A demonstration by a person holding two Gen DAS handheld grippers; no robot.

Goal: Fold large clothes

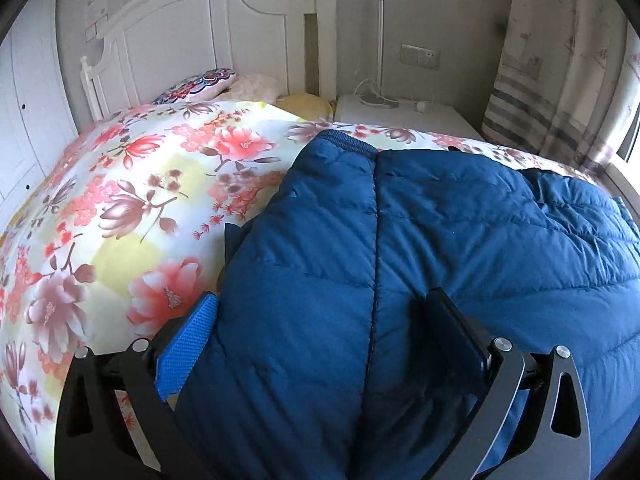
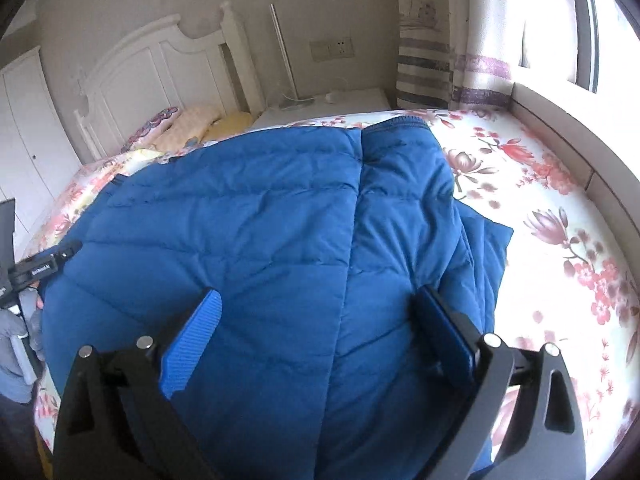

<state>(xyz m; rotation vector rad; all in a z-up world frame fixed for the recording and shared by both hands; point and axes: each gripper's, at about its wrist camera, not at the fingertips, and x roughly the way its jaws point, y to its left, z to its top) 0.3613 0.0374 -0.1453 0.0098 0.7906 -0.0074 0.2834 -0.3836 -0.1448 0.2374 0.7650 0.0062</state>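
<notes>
A blue quilted down jacket (image 1: 420,240) lies folded on the floral bed cover (image 1: 132,208), a ribbed cuff at its far end. My left gripper (image 1: 320,308) is open, its jaws wide apart over the jacket's near left part, with the left pad (image 1: 188,344) just off the jacket's left edge. In the right wrist view the jacket (image 2: 260,220) fills the middle, with a sleeve folded along its right side. My right gripper (image 2: 316,312) is open over the jacket's near edge. The left gripper's body (image 2: 40,268) shows at the far left.
A white headboard (image 1: 208,36), pillows (image 1: 200,84) and a white nightstand (image 1: 404,114) with a lamp stand at the bed's head. Curtains (image 2: 452,64) and a window sill (image 2: 568,136) run along the bed's right side. A white wardrobe (image 1: 24,120) stands to the left.
</notes>
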